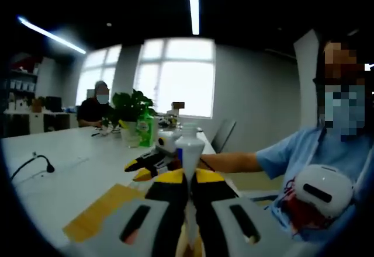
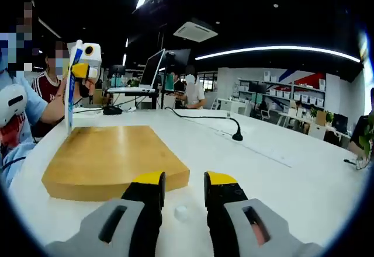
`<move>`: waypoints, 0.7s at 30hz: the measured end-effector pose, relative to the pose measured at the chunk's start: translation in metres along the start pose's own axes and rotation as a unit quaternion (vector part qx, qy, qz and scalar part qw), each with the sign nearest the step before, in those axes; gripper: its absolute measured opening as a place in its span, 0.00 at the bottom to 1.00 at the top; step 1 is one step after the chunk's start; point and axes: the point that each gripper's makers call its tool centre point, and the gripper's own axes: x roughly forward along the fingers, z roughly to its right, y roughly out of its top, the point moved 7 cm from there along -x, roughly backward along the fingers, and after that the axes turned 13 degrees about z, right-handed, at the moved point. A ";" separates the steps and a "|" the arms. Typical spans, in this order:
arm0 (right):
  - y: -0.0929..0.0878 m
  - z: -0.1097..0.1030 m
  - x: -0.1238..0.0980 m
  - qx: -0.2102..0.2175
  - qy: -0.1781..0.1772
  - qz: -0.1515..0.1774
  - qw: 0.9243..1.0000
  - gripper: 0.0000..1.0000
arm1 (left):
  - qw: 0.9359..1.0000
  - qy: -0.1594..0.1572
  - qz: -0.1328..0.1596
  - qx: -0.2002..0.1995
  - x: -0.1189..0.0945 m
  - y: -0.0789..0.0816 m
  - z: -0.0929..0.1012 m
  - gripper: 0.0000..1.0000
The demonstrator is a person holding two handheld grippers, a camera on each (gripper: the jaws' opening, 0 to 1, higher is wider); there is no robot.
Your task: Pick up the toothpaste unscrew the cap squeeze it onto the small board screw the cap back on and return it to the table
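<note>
Left gripper [image 1: 188,181] grips the upright toothpaste tube [image 1: 189,149] above the wooden board [image 2: 114,157], while the right gripper [image 2: 183,190] stands open around the removed cap [image 2: 182,212] on the tabletop [image 2: 280,169]; squeezing, recapping, returning seemingly remain.

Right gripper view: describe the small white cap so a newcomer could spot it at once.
On the broad white table lies a thick tan wooden board. Just past its near edge, on bare tabletop between the right tool's yellow-tipped jaws, sits the small white round cap, the tiniest thing there.
</note>
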 end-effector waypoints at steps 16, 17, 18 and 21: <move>0.068 -0.108 0.031 0.146 0.172 0.092 0.970 0.35 | 0.998 0.012 0.031 -0.050 0.003 0.003 -0.004 0.02; 0.067 -0.115 0.035 0.146 0.181 0.080 0.969 0.36 | 0.998 0.016 0.032 -0.054 0.003 0.003 -0.006 0.02; 0.067 -0.122 0.039 0.141 0.190 0.069 0.969 0.37 | 0.997 0.018 0.035 -0.069 0.004 0.003 -0.007 0.02; 0.068 -0.137 0.051 0.130 0.206 0.054 0.968 0.42 | 0.994 0.023 0.048 -0.098 0.006 0.005 -0.009 0.02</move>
